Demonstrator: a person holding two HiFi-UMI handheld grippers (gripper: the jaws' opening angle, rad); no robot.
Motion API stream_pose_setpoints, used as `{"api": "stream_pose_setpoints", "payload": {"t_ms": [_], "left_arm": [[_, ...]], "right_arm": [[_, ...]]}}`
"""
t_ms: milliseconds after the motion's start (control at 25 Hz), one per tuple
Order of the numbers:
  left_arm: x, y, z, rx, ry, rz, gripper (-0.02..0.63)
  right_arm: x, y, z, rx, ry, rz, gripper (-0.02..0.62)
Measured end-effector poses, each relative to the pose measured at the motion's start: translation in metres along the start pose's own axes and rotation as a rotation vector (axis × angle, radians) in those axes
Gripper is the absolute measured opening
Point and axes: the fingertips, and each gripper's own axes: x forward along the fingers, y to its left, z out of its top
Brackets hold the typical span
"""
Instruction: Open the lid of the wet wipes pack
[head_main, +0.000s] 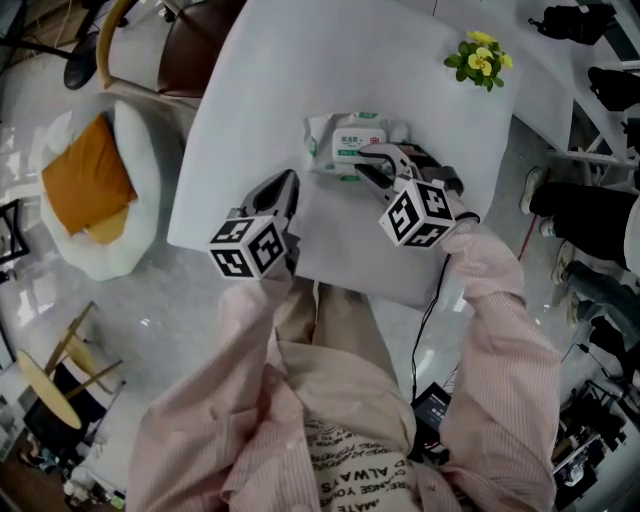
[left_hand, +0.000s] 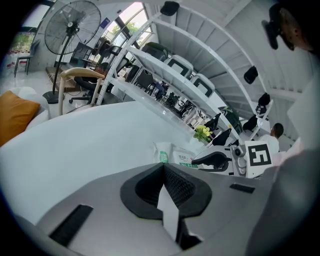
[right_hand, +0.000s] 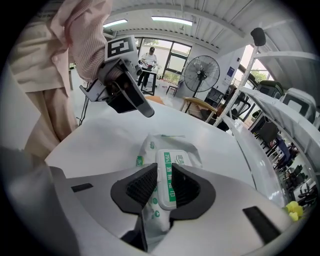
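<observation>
1. Foremost, right gripper (right_hand: 162, 187): clenched on the wet wipes pack (right_hand: 148, 145). One dark ribbed pad bears on the film side of the pack, and the other bears on the edge of the lid (right_hand: 169, 172).
2. Wet wipes pack, position: it lies flat on the white table (head_main: 300, 60), near the middle, with the lid face up. In the head view the right gripper (head_main: 365, 160) reaches it from the right.
3. Wet wipes pack, axis: in the right gripper view its long axis runs straight away between the jaws. The lid's green stripe follows the same line. In the head view the pack (head_main: 325, 135) lies lengthwise across the table, left to right.
4. Lid: white and rectangular with green print. It sits flush on the pack and is still closed, so the contents are not visible.
5. Left gripper (left_hand: 164, 187): jaws clenched together with nothing between them. It hovers above the table, short of the pack (left_hand: 172, 155), and in the head view it sits just left of the pack (head_main: 285, 185).
6. Yellow-flowered plant (head_main: 480, 58): at the far right corner of the table, well apart from the pack.
7. Orange cushion (head_main: 85, 175): on a white seat, left of the table.
8. Standing fan (right_hand: 201, 74): in the room beyond the table.
</observation>
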Motion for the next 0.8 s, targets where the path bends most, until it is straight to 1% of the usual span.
{"api": "stream_pose_setpoints", "payload": {"t_ms": [200, 240, 440, 560, 800], "left_arm": [[-0.0016, 0.0034, -0.0015, -0.004, -0.002, 0.007, 0.000], [-0.0018, 0.0040, -0.0015, -0.005, -0.002, 0.008, 0.000], [-0.0019, 0.0070, -0.0005, -0.008, -0.002, 0.012, 0.000], [-0.0024, 0.0088, -0.0014, -0.009, -0.001, 0.016, 0.000], [-0.0019, 0.0086, -0.0027, -0.004, 0.003, 0.014, 0.000]], "right_arm": [[0.0001, 0.0036, -0.0013, -0.005, 0.004, 0.009, 0.075], [0.0004, 0.0050, -0.0022, -0.003, 0.007, 0.013, 0.104], [0.0028, -0.0018, -0.0058, 0.013, 0.022, -0.012, 0.094], [0.0031, -0.0010, -0.0054, 0.002, 0.028, 0.002, 0.085], [0.0021, -0.0011, -0.0049, 0.066, 0.030, 0.048, 0.064]]}}
